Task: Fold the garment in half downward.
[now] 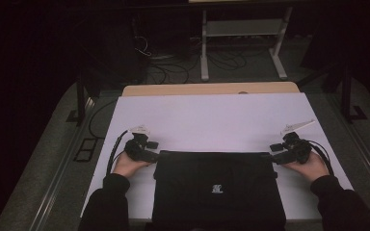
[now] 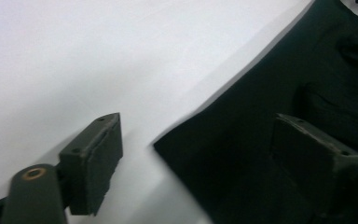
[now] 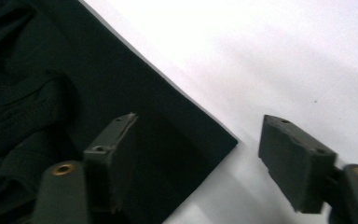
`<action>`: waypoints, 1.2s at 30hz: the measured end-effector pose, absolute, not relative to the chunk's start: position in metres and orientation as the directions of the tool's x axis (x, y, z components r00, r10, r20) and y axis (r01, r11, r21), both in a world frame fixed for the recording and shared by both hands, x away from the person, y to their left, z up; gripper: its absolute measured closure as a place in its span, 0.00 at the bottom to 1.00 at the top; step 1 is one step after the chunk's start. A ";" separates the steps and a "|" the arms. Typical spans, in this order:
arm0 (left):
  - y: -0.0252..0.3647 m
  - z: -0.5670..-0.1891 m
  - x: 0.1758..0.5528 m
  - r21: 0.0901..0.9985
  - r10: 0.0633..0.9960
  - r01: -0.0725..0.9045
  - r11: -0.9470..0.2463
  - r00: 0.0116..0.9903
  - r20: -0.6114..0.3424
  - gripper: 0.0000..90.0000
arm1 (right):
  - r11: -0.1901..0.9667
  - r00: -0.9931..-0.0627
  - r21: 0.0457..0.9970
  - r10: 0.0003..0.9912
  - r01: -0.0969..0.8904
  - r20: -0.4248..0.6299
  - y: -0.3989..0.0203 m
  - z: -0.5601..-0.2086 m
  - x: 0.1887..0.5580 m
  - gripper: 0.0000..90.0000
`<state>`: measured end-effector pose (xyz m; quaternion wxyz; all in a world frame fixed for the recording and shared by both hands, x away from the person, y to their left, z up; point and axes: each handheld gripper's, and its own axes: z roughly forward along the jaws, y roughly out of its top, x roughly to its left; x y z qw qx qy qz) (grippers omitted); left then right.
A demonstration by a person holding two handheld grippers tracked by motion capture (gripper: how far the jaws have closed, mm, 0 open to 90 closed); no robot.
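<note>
High view: folded black garment (image 1: 217, 190) at lower centre of white table (image 1: 212, 118). Left hand-held gripper (image 1: 155, 155) and right hand-held gripper (image 1: 272, 158) straddling far corners, jaws apart, nothing clamped. Next, likely: pinch both corners, then lift evenly.

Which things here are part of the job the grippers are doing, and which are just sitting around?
Part of the job:
- black folded garment, on the white table
- left gripper at its far left corner, jaws open astride the corner
- right gripper at its far right corner, jaws open likewise

Just lying about:
- metal stand on the floor behind
- loose cables beside it
</note>
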<state>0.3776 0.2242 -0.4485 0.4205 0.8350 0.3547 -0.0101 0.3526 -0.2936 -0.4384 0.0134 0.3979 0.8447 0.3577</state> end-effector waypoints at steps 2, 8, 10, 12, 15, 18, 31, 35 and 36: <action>0.226 -0.450 0.378 0.698 0.579 0.597 -0.395 0.752 -0.314 0.24 | 0.434 -0.688 0.613 0.677 0.661 0.263 -0.294 -0.439 0.353 0.39; 0.226 -0.450 0.379 0.704 0.567 0.584 -0.404 0.764 -0.309 0.36 | 0.442 -0.688 0.605 0.679 0.662 0.256 -0.293 -0.442 0.355 0.54; 0.224 -0.451 0.379 0.704 0.557 0.582 -0.406 0.769 -0.314 0.41 | 0.449 -0.686 0.598 0.684 0.664 0.248 -0.291 -0.443 0.356 0.58; 0.223 -0.451 0.378 0.702 0.543 0.577 -0.417 0.778 -0.316 0.46 | 0.447 -0.681 0.598 0.692 0.665 0.240 -0.291 -0.443 0.355 0.62; 0.219 -0.451 0.376 0.707 0.532 0.561 -0.431 0.791 -0.303 0.55 | 0.443 -0.677 0.598 0.695 0.668 0.242 -0.292 -0.443 0.356 0.70; 0.214 -0.451 0.373 0.702 0.509 0.527 -0.479 0.819 -0.267 0.70 | 0.446 -0.678 0.594 0.693 0.669 0.243 -0.292 -0.444 0.356 0.78; 0.205 -0.436 0.364 0.679 0.554 0.495 -0.542 0.818 -0.153 0.93 | 0.412 -0.648 0.583 0.709 0.701 0.279 -0.293 -0.441 0.353 0.95; 0.205 -0.431 0.363 0.670 0.584 0.482 -0.564 0.807 -0.089 0.94 | 0.411 -0.653 0.609 0.718 0.678 0.241 -0.290 -0.436 0.351 0.95; 0.204 -0.430 0.363 0.673 0.594 0.482 -0.562 0.801 -0.078 0.94 | 0.411 -0.652 0.615 0.723 0.673 0.231 -0.289 -0.434 0.350 0.95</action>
